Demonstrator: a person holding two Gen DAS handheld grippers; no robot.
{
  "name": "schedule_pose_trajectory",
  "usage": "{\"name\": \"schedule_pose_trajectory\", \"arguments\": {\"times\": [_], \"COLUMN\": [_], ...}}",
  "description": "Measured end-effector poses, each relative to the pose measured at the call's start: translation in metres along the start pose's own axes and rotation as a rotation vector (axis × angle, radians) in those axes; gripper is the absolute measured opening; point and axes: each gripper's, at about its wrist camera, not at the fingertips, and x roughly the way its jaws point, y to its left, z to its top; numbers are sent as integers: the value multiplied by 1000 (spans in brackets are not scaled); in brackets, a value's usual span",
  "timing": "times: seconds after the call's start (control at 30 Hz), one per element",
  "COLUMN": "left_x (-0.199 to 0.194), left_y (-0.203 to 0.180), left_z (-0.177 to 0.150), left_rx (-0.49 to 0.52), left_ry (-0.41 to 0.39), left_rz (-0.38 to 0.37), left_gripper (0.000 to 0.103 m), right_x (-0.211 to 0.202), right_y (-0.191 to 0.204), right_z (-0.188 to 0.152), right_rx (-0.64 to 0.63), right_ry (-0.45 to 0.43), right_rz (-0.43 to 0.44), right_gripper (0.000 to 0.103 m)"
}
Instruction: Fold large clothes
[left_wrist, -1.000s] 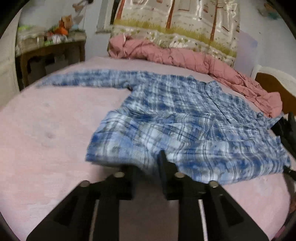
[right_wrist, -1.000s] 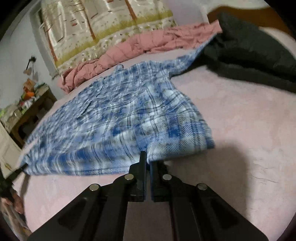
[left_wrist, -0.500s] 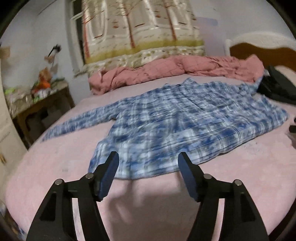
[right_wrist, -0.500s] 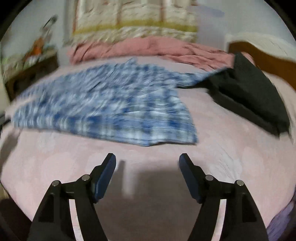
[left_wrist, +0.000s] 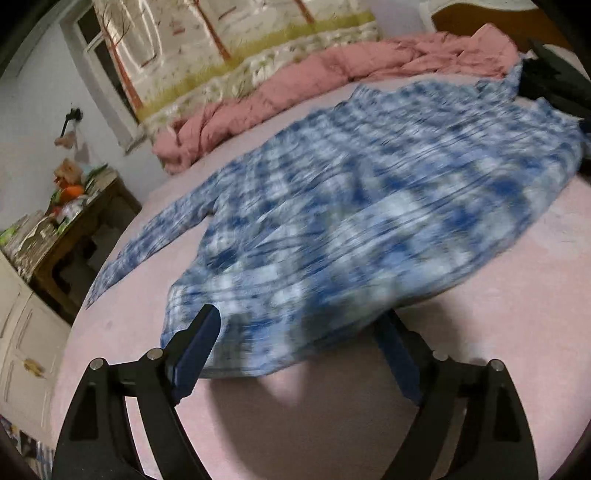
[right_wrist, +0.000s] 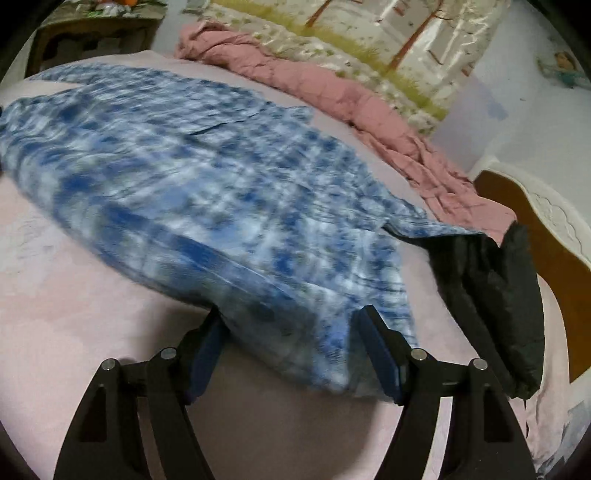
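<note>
A blue and white plaid shirt (left_wrist: 369, 192) lies spread flat on the pink bed (left_wrist: 480, 332), blurred by motion. My left gripper (left_wrist: 299, 332) is at the shirt's near hem, close to one corner. Its jaws are opening and the hem lies loose between the fingers, with no pad pressing on it. In the right wrist view the shirt (right_wrist: 207, 177) stretches away to the left. My right gripper (right_wrist: 291, 332) stands open at the other near corner, with the hem loose between its fingers. One sleeve (left_wrist: 147, 243) reaches out towards the left edge of the bed.
A crumpled pink quilt (left_wrist: 332, 70) lies along the far side of the bed under a patterned curtain. A black garment (right_wrist: 491, 295) sits beside the shirt near the wooden headboard (right_wrist: 535, 229). A cluttered wooden side table (left_wrist: 74, 221) and a white cabinet (left_wrist: 22, 350) stand left of the bed.
Both grippers went from shut on the shirt's hem to open and let it go. Both views have rolled and shifted, and the shirt now lies flat on the bed.
</note>
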Motion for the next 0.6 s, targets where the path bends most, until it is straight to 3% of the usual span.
{"name": "schedule_pose_trajectory", "arguments": {"times": [0.03, 0.07, 0.1, 0.13, 0.17, 0.2, 0.33, 0.43, 0.6], "left_x": [3, 5, 6, 9, 10, 8, 0, 11, 76], "left_y": [3, 7, 11, 15, 18, 21, 43, 61, 77], "left_z": [0, 2, 2, 3, 3, 4, 35, 74, 132], "left_rx": [-3, -8, -9, -4, -5, -16, -71, -108, -150], "left_ry": [6, 5, 4, 12, 16, 7, -41, -47, 57], "left_rz": [9, 17, 26, 32, 10, -15, -61, -54, -87], "left_gripper": [83, 65, 22, 3, 3, 3, 3, 4, 6], "right_x": [1, 1, 1, 0, -1, -1, -16, -10, 46], "right_y": [-6, -11, -15, -21, -26, -30, -51, -64, -80], "right_z": [-1, -3, -4, -7, -8, -6, 6, 41, 109], "right_rx": [26, 45, 60, 83, 105, 124, 185, 210, 266], "right_ry": [-2, -6, -8, -12, -22, -39, -134, -163, -126], "right_rz": [19, 37, 55, 106, 154, 182, 232, 184, 177], "right_gripper": [72, 59, 34, 18, 6, 4, 4, 4, 4]}}
